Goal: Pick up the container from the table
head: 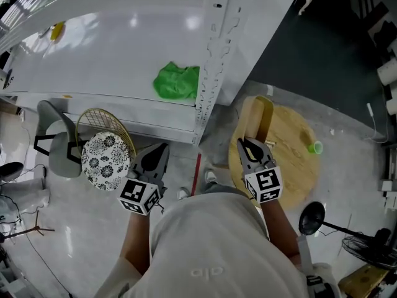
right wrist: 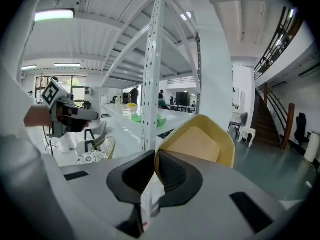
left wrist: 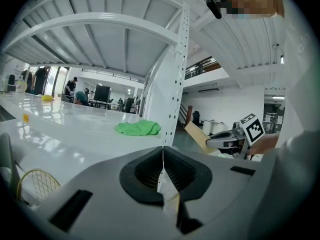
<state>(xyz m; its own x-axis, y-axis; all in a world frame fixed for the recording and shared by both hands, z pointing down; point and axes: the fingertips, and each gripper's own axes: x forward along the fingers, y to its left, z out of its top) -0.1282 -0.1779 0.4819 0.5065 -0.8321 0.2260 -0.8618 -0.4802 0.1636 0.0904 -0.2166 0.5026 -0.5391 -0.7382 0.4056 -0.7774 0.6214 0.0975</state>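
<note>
A yellow open container [head: 263, 115] is held up over the round wooden table [head: 291, 166] at the right of the head view. My right gripper [head: 249, 144] is shut on its rim; in the right gripper view the yellow wall [right wrist: 200, 144] sits pinched between the dark pads [right wrist: 170, 171]. My left gripper [head: 159, 150] hangs left of the white post, shut, with nothing between its jaws [left wrist: 162, 156]. The left gripper view also catches the right gripper [left wrist: 225, 139] and the container [left wrist: 196, 134] off to the right.
A long white shelf table [head: 93, 48] carries a green cloth [head: 177, 81] and a small yellow thing [head: 57, 30]. Its perforated post [head: 208, 73] stands between the grippers. A grey chair [head: 59, 148], a wire seat with patterned cushion [head: 105, 160], a small green item [head: 316, 146] and a fan [head: 310, 219] are nearby.
</note>
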